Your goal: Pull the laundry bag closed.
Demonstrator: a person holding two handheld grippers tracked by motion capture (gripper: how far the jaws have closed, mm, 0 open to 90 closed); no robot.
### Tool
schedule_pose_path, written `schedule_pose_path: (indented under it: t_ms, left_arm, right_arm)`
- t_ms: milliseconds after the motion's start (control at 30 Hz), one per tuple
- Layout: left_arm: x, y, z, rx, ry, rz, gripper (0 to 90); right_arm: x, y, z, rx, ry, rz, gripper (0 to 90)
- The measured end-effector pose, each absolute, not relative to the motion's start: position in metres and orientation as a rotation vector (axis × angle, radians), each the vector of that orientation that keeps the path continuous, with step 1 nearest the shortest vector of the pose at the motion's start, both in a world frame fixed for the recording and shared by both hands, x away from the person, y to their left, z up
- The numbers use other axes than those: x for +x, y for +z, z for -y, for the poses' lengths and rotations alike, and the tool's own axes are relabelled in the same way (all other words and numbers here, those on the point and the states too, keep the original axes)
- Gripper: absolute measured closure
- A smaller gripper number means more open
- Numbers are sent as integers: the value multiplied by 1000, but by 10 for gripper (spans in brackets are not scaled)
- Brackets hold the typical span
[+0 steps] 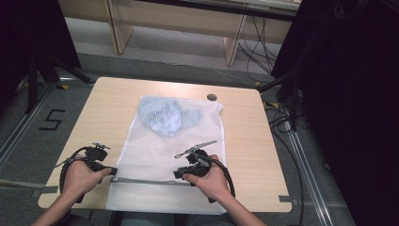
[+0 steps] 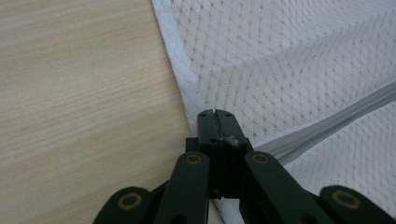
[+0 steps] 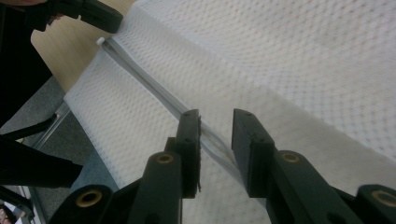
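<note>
A white mesh laundry bag [image 1: 169, 146] lies flat on the wooden table [image 1: 244, 132], its near end hanging over the front edge. A crumpled light blue garment [image 1: 164, 117] shows through its far end. A grey zipper [image 1: 150, 181] runs across the bag near the front. My left gripper [image 1: 113, 171] is shut on the bag's left edge [image 2: 187, 88] where the zipper [image 2: 327, 123] ends; its tips [image 2: 217, 114] press together. My right gripper [image 1: 178, 174] is open, its jaws [image 3: 215, 123] standing either side of the zipper line [image 3: 149, 79]. The left gripper [image 3: 88, 14] appears far off in the right gripper view.
A round cable hole [image 1: 211, 97] sits at the table's far edge. Bare wood lies to both sides of the bag. Black curtains and cables [image 1: 282, 117] stand to the right, a floor mark "5" [image 1: 51, 120] to the left, wooden furniture behind.
</note>
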State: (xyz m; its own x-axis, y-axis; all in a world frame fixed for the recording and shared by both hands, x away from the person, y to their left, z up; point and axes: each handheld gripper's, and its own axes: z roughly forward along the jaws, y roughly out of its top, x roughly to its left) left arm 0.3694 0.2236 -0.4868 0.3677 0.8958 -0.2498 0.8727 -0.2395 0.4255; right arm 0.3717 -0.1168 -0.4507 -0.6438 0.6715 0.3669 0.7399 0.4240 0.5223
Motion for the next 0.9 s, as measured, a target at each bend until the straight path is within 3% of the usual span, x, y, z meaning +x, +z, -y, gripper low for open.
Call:
schedule_pose_path:
  t_ms: [900]
  left_arm:
    - [370, -490, -219, 2175, 44, -1589, 896]
  right_arm:
    - [373, -466, 41, -1138, -998, 2526, 742]
